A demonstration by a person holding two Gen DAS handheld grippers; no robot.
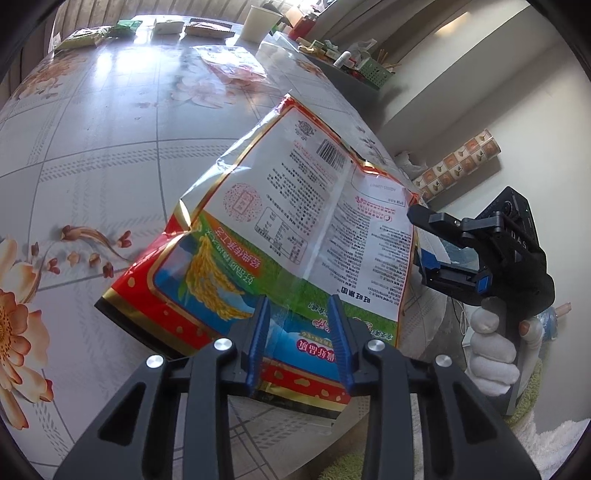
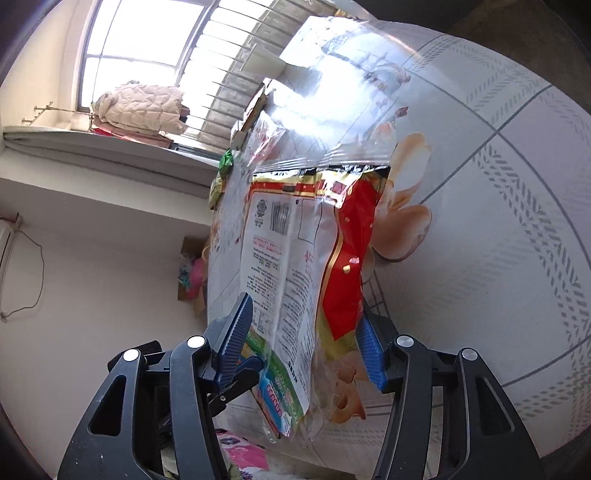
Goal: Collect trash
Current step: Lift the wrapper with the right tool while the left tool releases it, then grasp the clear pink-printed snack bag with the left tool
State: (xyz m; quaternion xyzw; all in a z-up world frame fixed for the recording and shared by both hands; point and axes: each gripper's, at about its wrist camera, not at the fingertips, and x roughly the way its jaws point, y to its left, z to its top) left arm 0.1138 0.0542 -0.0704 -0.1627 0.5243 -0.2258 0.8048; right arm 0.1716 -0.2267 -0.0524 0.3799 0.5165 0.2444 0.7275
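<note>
Gripping the near end of a large snack bag (image 1: 295, 236), my left gripper (image 1: 301, 332) has its 2 blue pads closed against the crumpled plastic, the bag's red and gold hem bunched between them. From the left wrist camera the bag lies printed side up at the edge of a table (image 1: 110, 166) covered in a grey grid cloth with orange flowers, its far end lifted slightly off the surface.

Just to the right, my right gripper (image 1: 439, 258) hangs beyond the table edge, held by a hand (image 1: 491, 354) in a white glove. From the right wrist camera the same bag (image 2: 295, 258) runs lengthwise between that gripper's (image 2: 306, 339) 2 fingers; the jaws stand apart, and neither pad plainly presses the plastic, so I read it as loose around the bag rather than clamped.

Farther along the table a second, clear wrapper with red print (image 1: 232, 62) lies flat. Beyond it, at the far edge, stand a white paper cup (image 1: 258, 22), some green packets (image 1: 88, 37) and flat boxes (image 1: 207, 29). A green basket (image 1: 376, 72) sits on a dark ledge to the right, and a roll of patterned paper (image 1: 458, 162) leans near the wall. Through the right wrist camera a barred window (image 2: 166, 48) shows above a folded quilt (image 2: 144, 107) on the sill.
</note>
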